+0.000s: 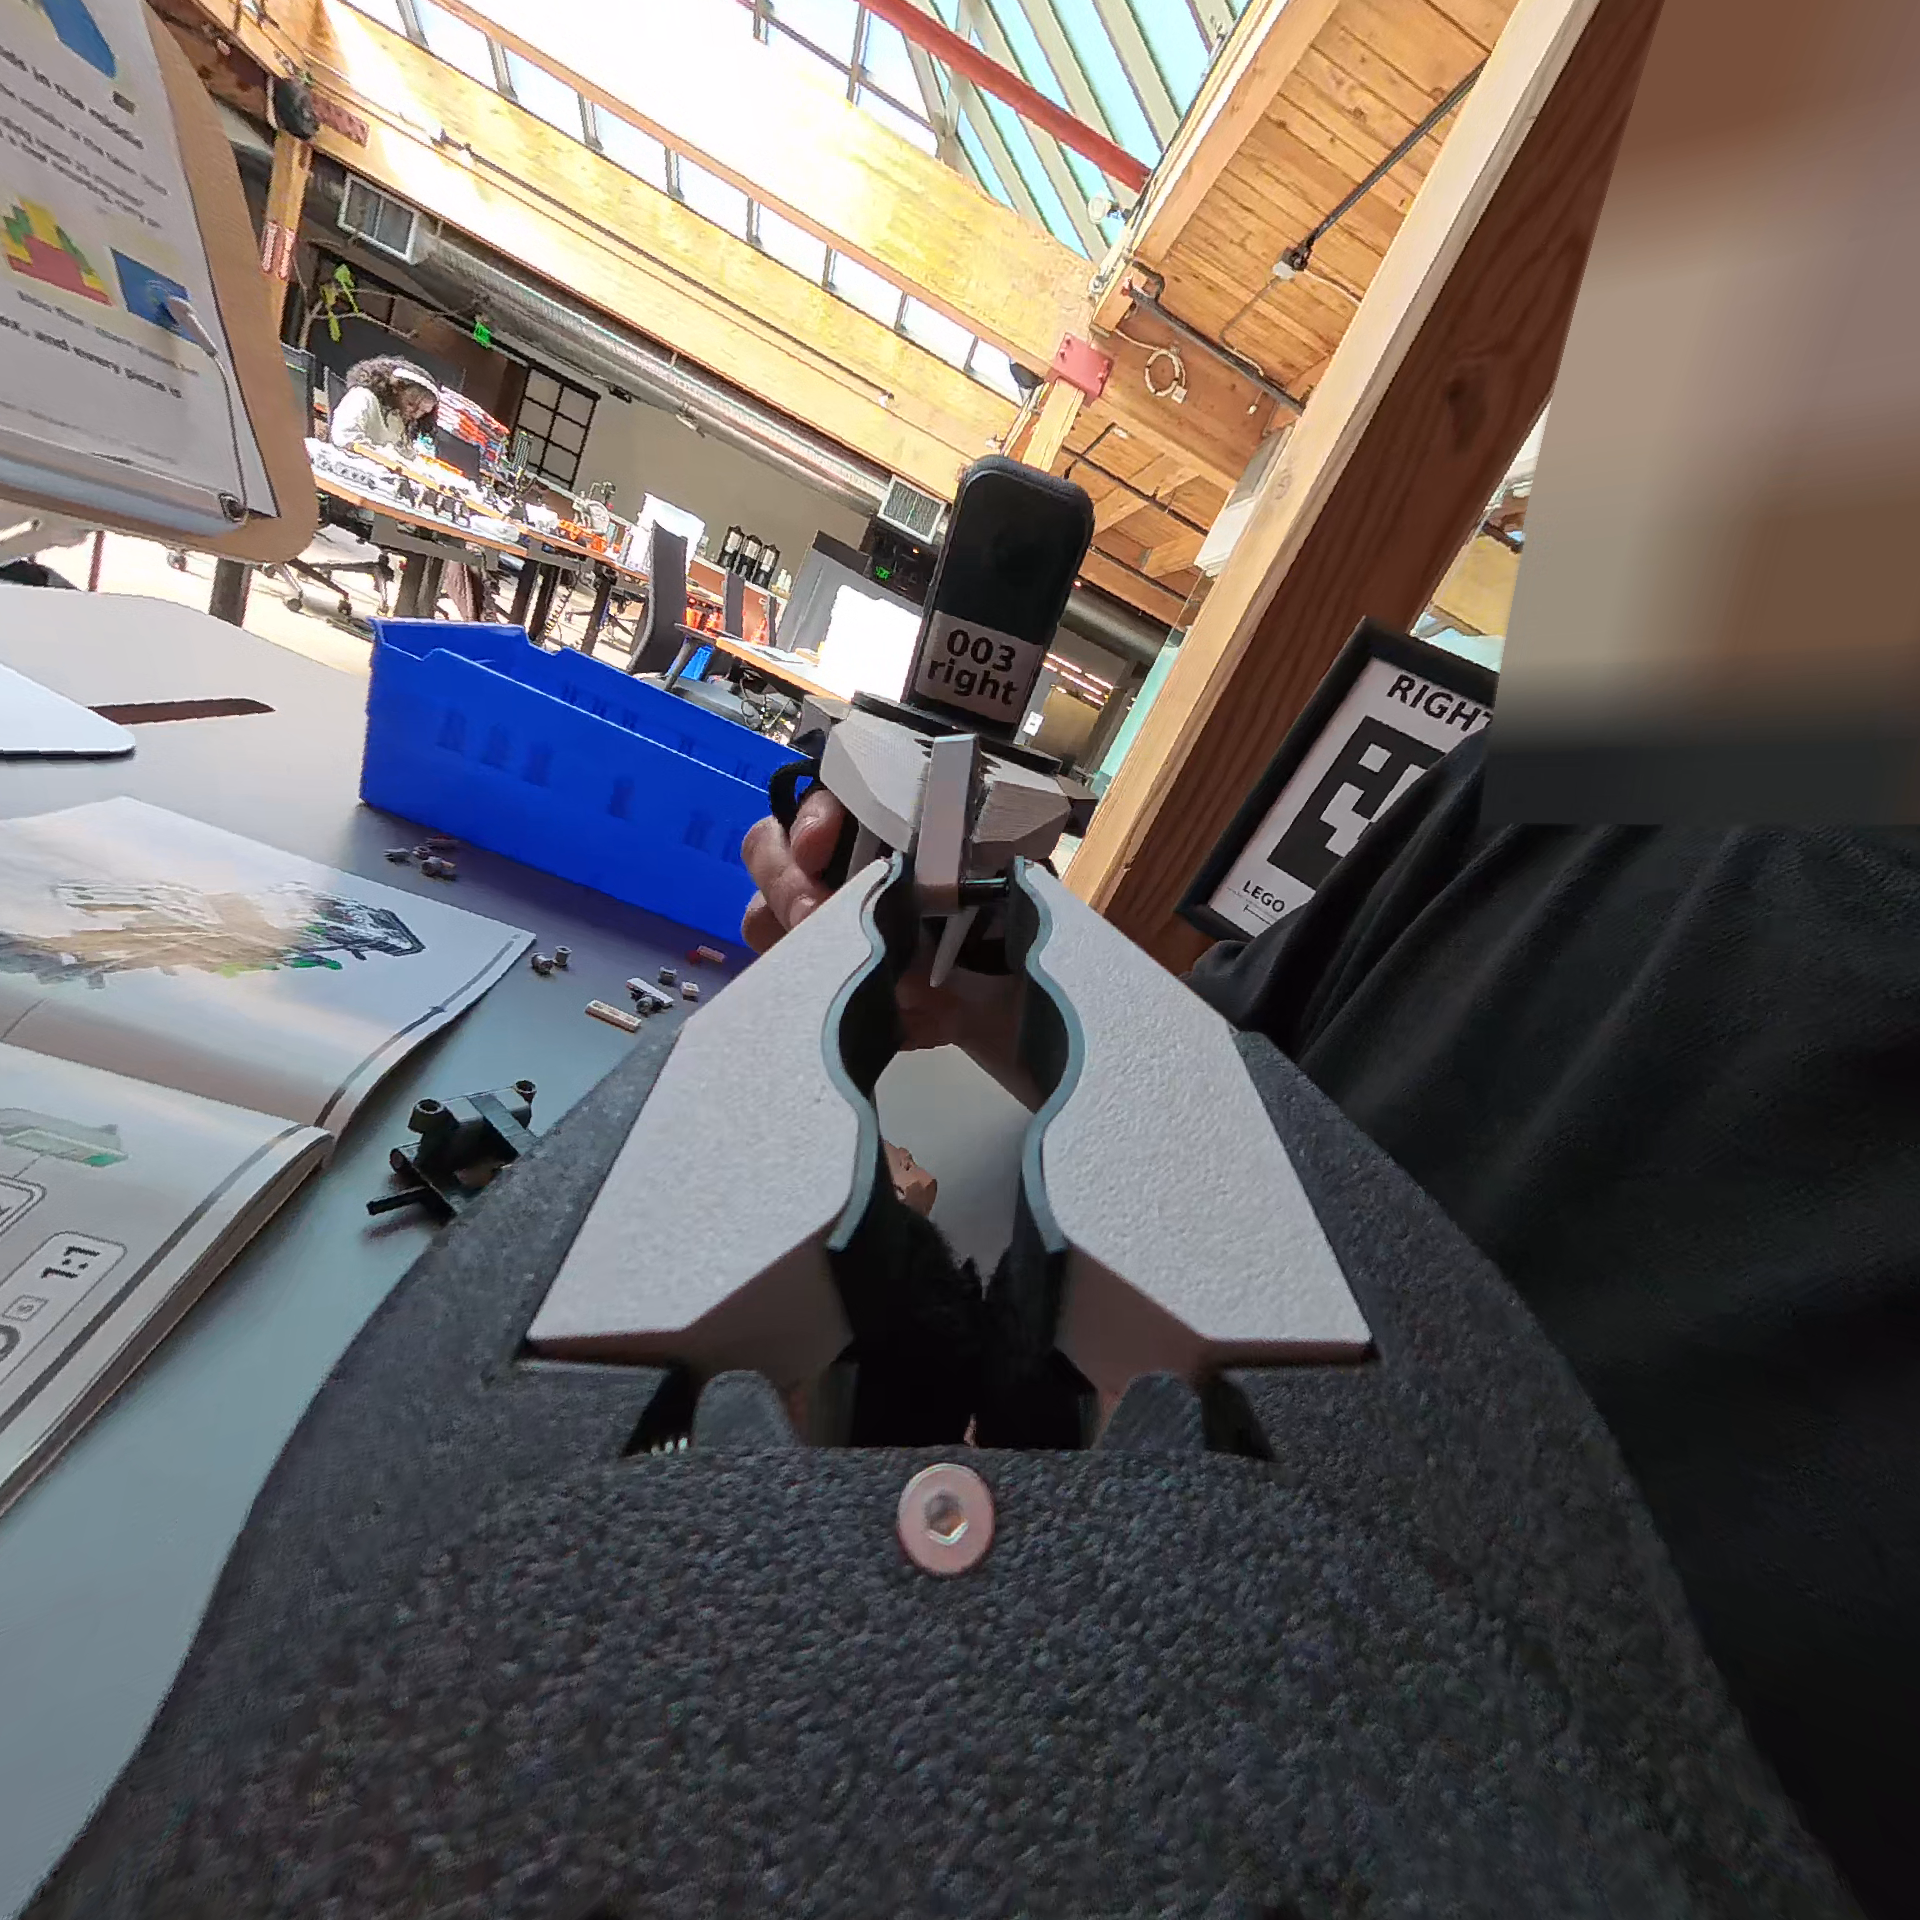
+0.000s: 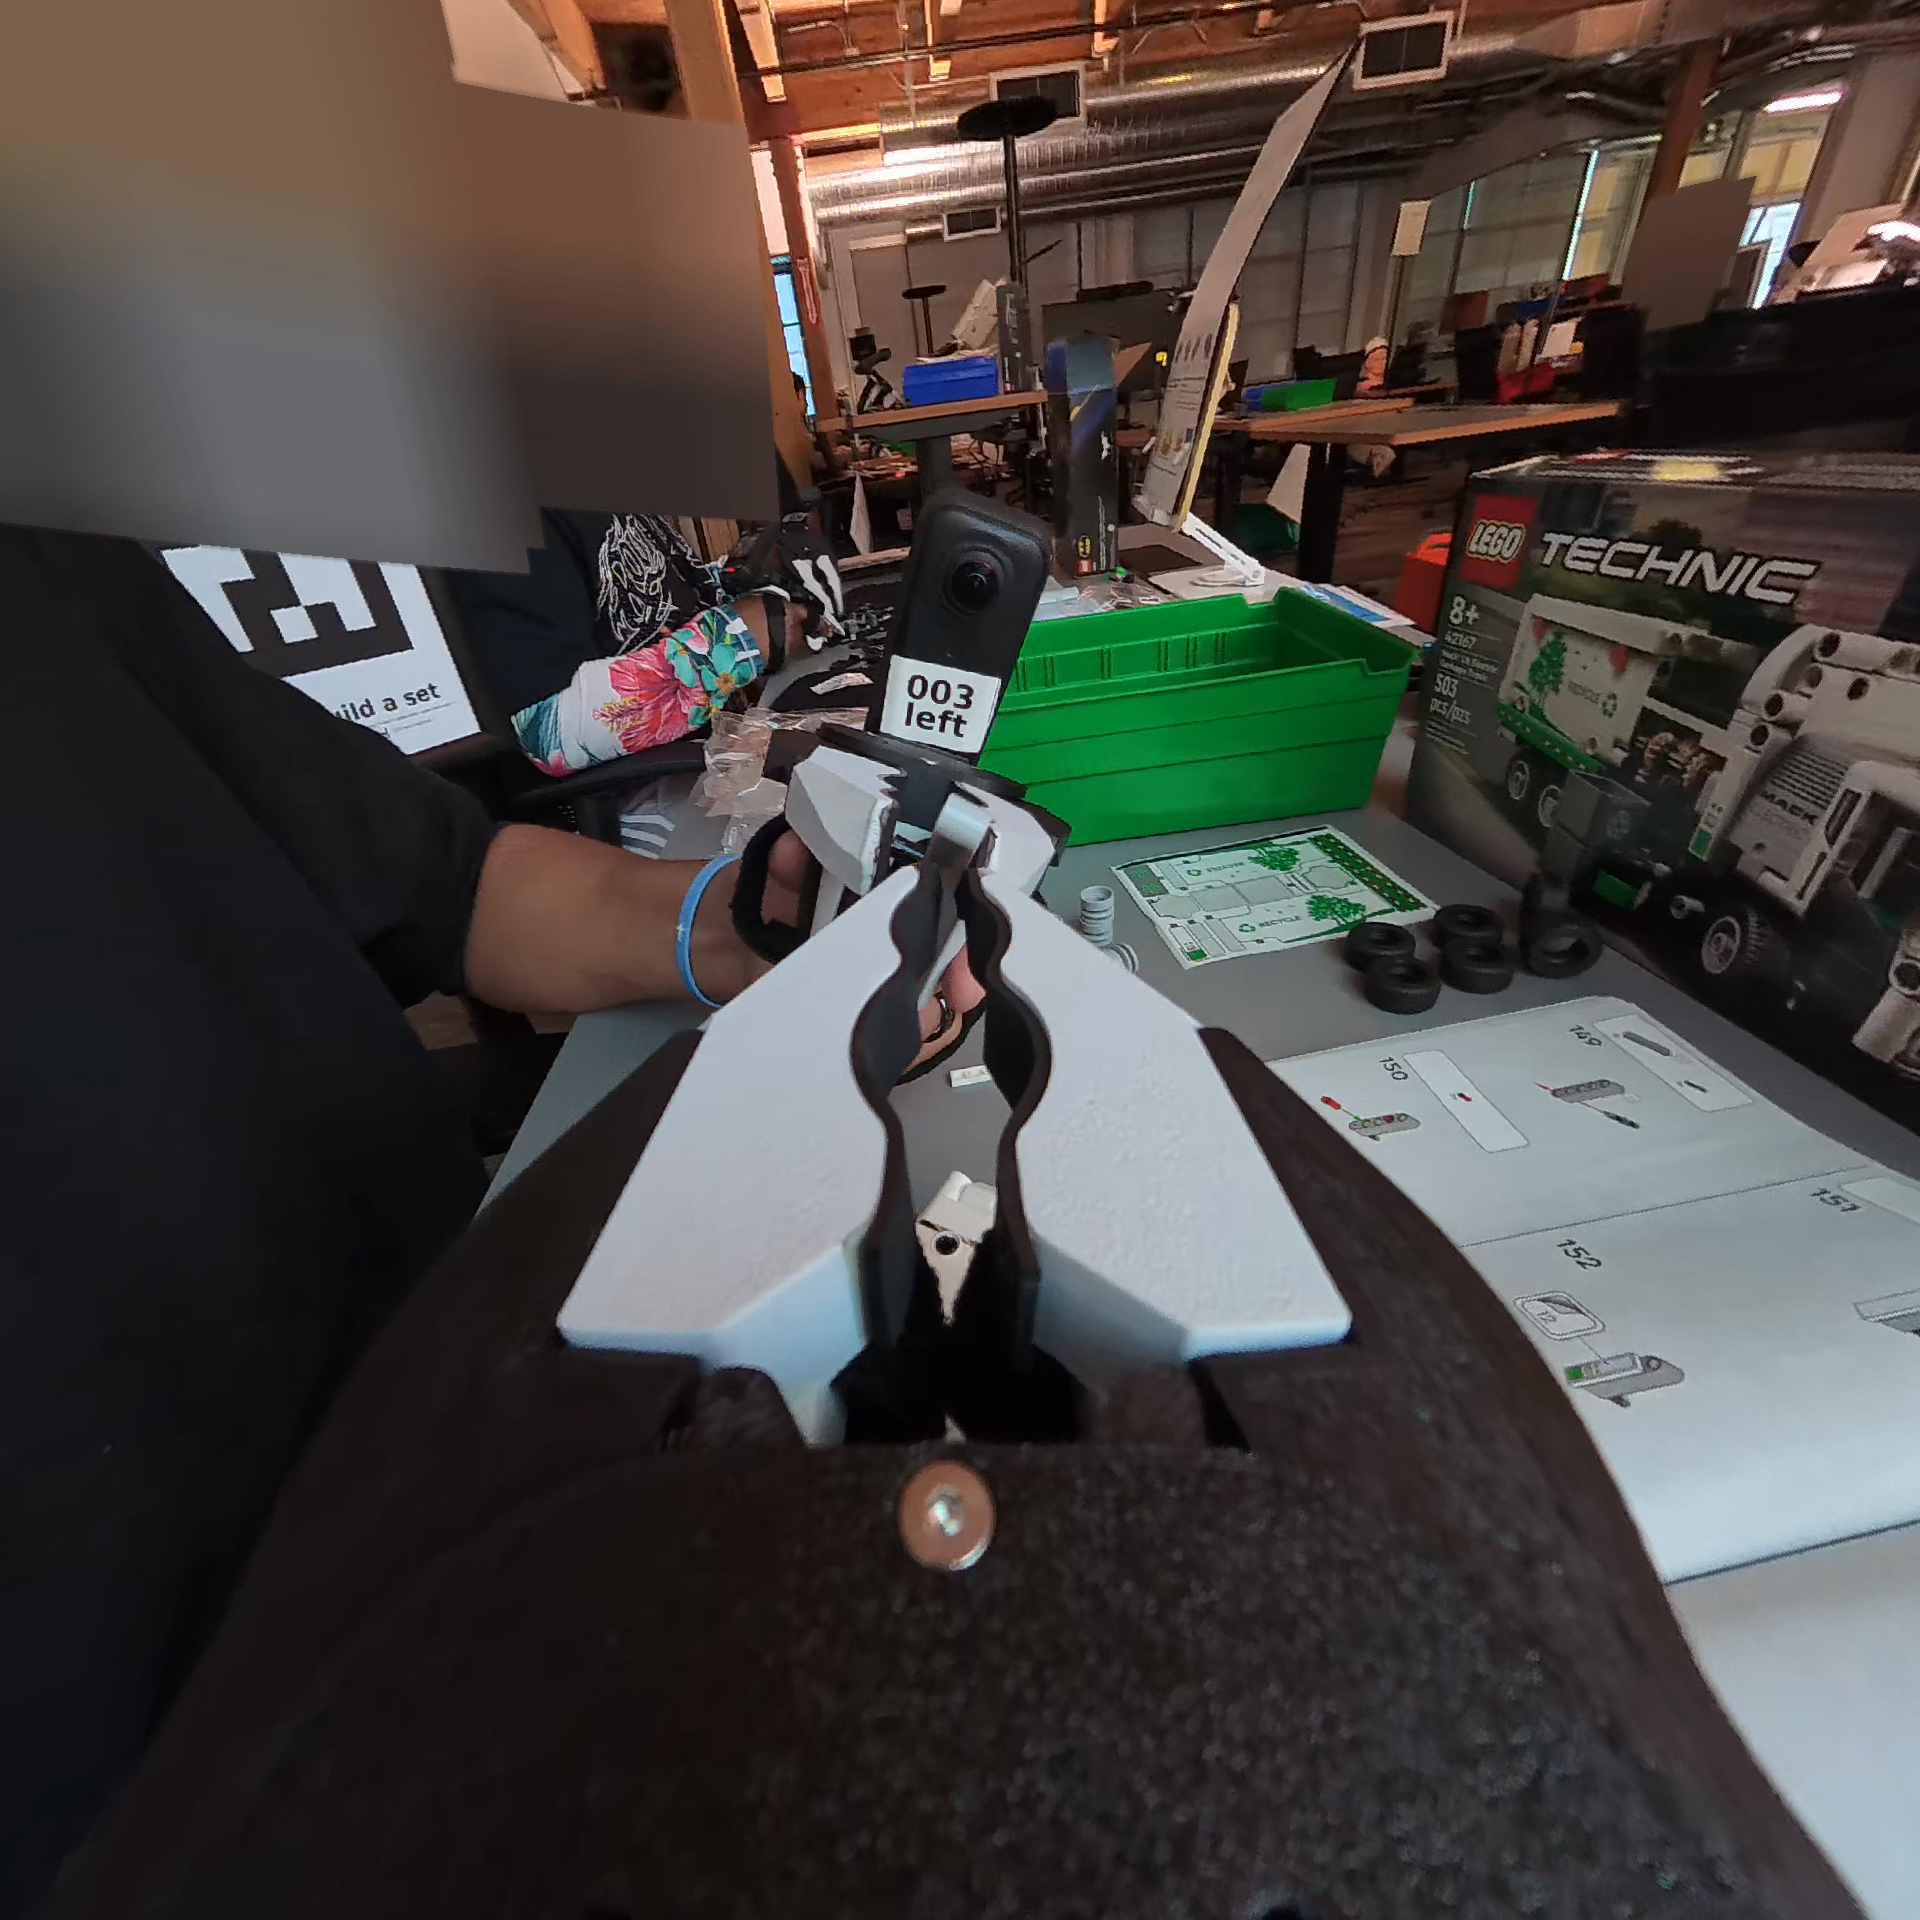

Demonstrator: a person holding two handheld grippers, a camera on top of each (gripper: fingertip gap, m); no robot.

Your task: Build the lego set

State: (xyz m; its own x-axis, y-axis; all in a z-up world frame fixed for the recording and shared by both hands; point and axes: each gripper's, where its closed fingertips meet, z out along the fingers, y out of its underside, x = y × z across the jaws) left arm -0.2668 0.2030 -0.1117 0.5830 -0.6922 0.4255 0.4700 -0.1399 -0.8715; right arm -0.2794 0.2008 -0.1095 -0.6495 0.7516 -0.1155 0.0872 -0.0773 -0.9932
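This is a large open-plan workshop or maker-style office in a converted industrial building: heavy timber beams and plank ceilings run under a long skylight across the top of the left wrist view, and exposed silver ducting crosses the top of the right wrist view. Rows of long workbenches piled with gear and storage bins fill the background, with a person bent over one at the upper left of the left wrist view. In the foreground a grey table carries parts bins, a blue bin and a green bin.
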